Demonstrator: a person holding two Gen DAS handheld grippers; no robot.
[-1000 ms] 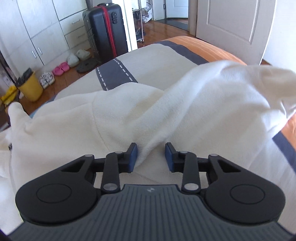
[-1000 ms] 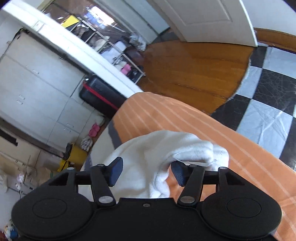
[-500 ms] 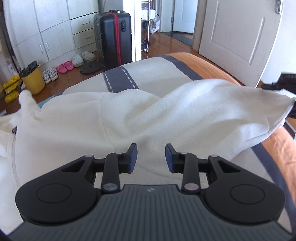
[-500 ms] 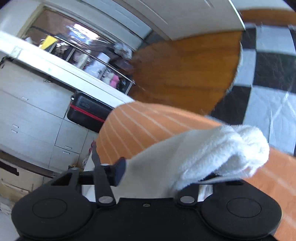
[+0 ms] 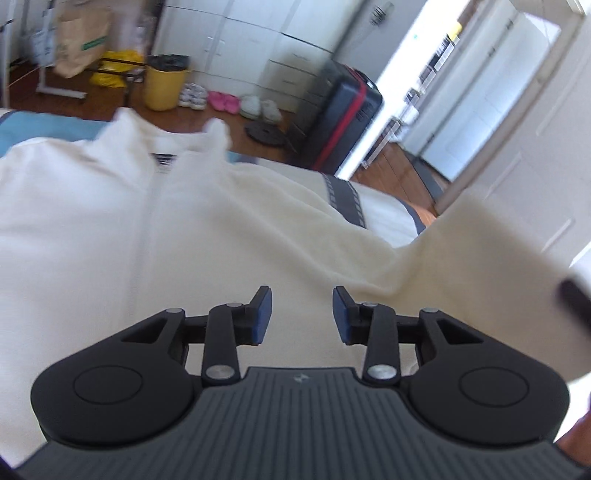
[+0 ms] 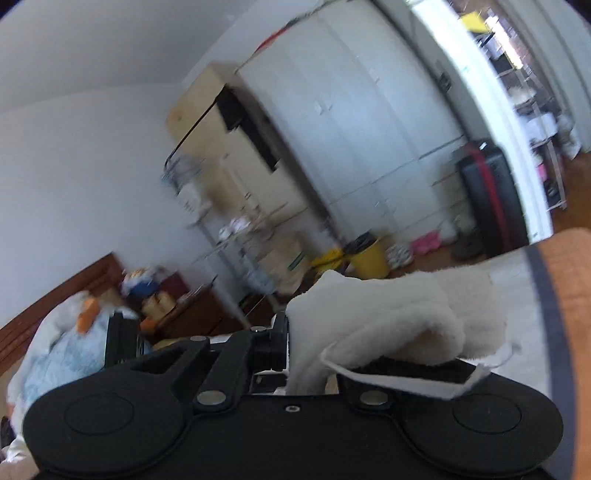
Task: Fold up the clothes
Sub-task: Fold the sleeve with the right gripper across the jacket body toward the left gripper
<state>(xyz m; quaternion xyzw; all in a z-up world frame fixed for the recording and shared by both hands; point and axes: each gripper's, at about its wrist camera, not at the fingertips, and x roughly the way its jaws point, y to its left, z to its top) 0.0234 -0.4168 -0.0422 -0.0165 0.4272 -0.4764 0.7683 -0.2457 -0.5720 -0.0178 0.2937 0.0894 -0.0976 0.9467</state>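
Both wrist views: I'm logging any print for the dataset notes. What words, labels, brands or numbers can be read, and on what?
None can be read.
Brown paper bag: green print, too blurred.
White fleece jacket, dark neck label: too blurred.
Left gripper: small emblem on its body, no letters.
Cardboard box: green label, too blurred.

You won't find any text you can actually read here. The brown paper bag [image 5: 79,35] at the upper left of the left wrist view carries green print, and a small pale emblem [image 5: 300,377] sits on the gripper body (both too blurred to make out).
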